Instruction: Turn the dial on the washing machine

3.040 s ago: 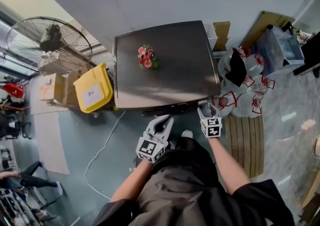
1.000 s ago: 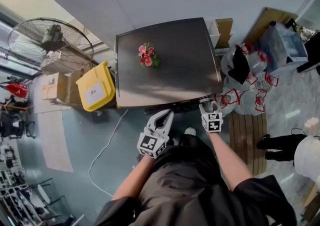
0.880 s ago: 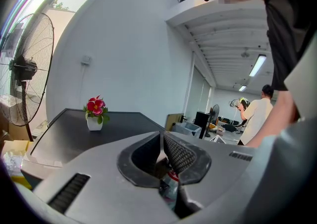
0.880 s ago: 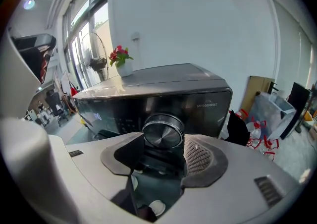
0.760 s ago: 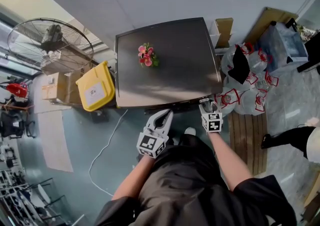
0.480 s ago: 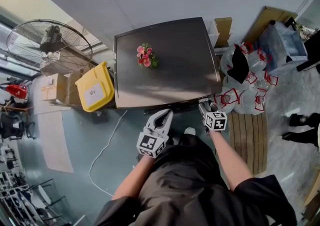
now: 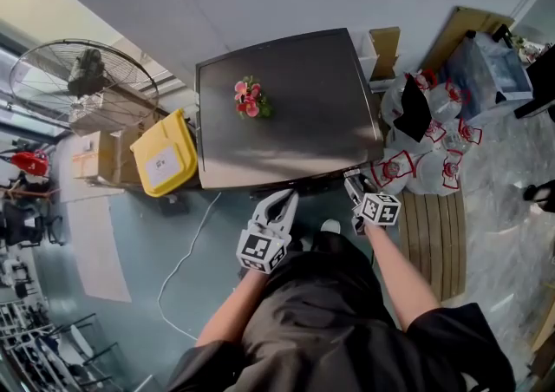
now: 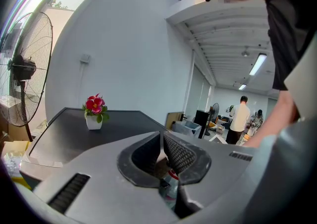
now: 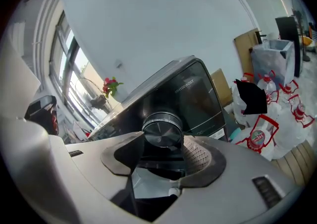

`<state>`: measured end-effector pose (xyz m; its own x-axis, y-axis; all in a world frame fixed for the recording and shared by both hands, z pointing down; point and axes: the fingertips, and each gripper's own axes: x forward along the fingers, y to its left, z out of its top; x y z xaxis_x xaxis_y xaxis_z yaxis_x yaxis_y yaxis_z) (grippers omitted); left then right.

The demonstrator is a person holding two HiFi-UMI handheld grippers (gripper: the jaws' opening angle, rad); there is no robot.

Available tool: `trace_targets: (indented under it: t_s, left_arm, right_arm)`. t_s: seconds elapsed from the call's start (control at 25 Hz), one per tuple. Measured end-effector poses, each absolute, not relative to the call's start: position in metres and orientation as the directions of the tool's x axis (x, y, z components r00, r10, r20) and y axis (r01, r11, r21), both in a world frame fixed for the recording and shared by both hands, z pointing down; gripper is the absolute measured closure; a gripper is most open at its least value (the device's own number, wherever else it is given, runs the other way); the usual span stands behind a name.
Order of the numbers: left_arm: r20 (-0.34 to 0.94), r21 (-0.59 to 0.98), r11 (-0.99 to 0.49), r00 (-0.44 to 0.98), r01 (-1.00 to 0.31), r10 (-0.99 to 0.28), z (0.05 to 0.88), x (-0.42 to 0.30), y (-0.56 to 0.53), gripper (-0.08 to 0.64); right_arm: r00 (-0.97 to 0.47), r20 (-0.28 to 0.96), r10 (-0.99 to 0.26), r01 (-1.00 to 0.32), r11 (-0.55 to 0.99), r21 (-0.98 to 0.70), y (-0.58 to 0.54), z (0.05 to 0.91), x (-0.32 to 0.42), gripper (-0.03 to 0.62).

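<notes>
The washing machine is a dark steel box with a small pot of pink flowers on its top. Its round silver dial sits on the black front panel. My right gripper is shut on the dial, one pad on each side of it, and is rolled to one side. In the head view the right gripper meets the machine's front right corner. My left gripper hangs shut and empty just in front of the machine's lower edge, its ribbed pads nearly together.
A yellow bin and a standing fan are left of the machine. Bagged water bottles and a wooden pallet lie to its right. A white cable runs over the floor. People stand far off in the left gripper view.
My right gripper has rolled clockwise while staying on the dial. The left gripper has held still. A person walking at the right edge has moved almost out of view.
</notes>
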<state>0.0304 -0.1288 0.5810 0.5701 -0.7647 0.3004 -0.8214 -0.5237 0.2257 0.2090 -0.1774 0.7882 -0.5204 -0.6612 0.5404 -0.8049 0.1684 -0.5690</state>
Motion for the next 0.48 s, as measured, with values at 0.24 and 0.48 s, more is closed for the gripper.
trace_targets:
  t_s: [0.24, 0.48]
  left_arm:
    - [0.303, 0.221, -0.526, 0.571, -0.821, -0.763, 0.581, 0.03, -0.128, 0.538]
    - [0.303, 0.225, -0.522, 0.568, -0.823, -0.765, 0.583, 0.03, -0.127, 0.538]
  right_arm:
    - [-0.476, 0.58, -0.661, -0.878, 0.317, -0.359, -0.175, 0.781, 0.204, 0.367]
    - [-0.356, 0.678, -0.643, -0.905, 0.419, -0.078, -0.167, 0.787, 0.193, 0.35]
